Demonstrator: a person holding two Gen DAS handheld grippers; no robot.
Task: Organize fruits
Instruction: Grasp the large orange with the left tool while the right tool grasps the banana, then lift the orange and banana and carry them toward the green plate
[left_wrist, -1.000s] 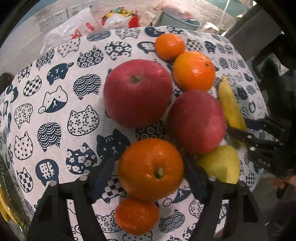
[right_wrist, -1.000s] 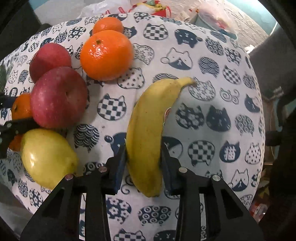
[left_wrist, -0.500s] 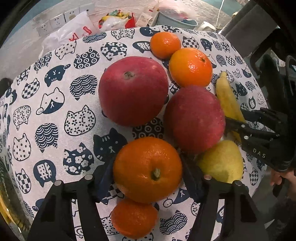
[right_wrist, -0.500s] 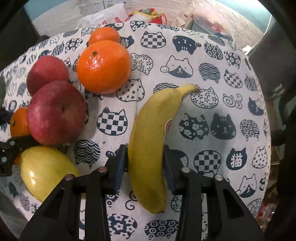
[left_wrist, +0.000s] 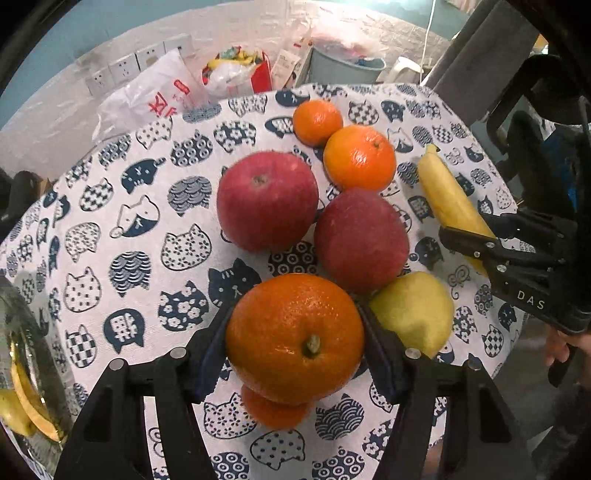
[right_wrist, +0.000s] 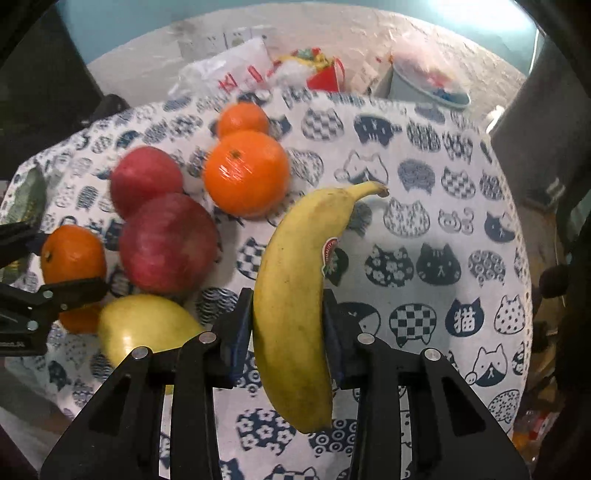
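Left wrist view: the left claw (left_wrist: 295, 341) is closed on a large orange (left_wrist: 294, 339), its pads pressing the fruit's two widest sides, so the round skin cannot roll out. The orange hangs above a smaller mandarin (left_wrist: 275, 410) on the cat-print tabletop (left_wrist: 110, 236), which suggests it is being taken out of the cluster alone. Two red apples (left_wrist: 267, 201), another orange (left_wrist: 359, 158) and a pear (left_wrist: 413, 314) lie close together just beyond.

In the right wrist view, the right claw (right_wrist: 289, 328) is clamped across the middle of the banana (right_wrist: 295, 295). Gripping near the middle keeps the long fruit balanced; its stem end points away over the cloth.

At the left rim, a glass bowl (left_wrist: 22, 369) holding something yellow looks like a possible destination, though that is only my guess.
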